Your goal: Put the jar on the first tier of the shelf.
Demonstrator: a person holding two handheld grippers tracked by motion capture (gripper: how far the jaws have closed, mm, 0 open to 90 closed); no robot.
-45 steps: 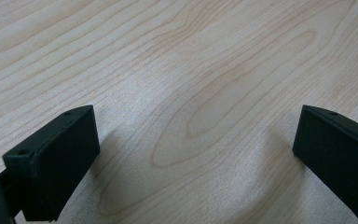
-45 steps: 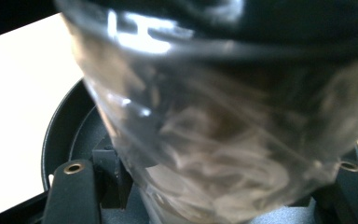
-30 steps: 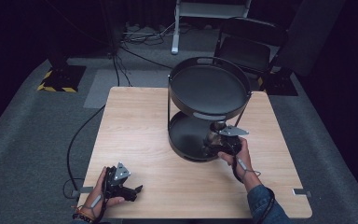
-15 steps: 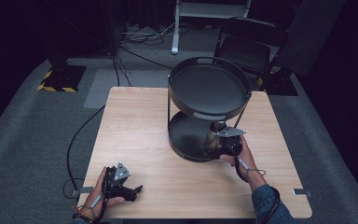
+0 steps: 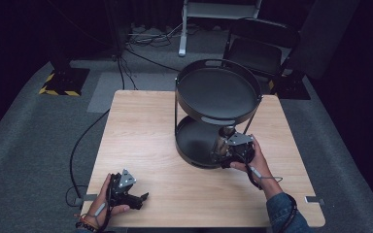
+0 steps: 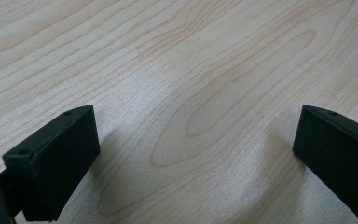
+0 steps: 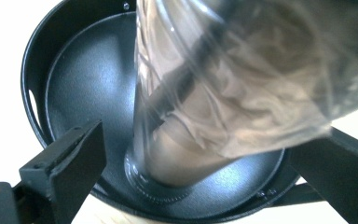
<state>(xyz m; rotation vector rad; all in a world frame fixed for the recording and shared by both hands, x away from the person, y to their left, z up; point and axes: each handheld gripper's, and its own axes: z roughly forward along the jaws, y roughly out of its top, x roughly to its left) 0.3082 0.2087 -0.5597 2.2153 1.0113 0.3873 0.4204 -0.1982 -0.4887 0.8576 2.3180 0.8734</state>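
Observation:
A black two-tier round stand sits on the right half of the wooden table. A clear glass with crumpled brownish contents stands on the lower tray, near its front edge. My right gripper reaches in at tray level. Its jaws have just been opening and now stand wide, with the glass between them and a gap on either side; the lower tray lies beneath. My left gripper rests open at the table's front left, with bare wood between its fingers.
The upper tray overhangs the glass and my right gripper, and thin posts join the two tiers. A black chair stands behind the table. A cable trails off the table's left edge to the carpet.
My right hand has drawn back slightly toward the table's front edge while the glass stays standing on the lower tray. The left hand has not moved.

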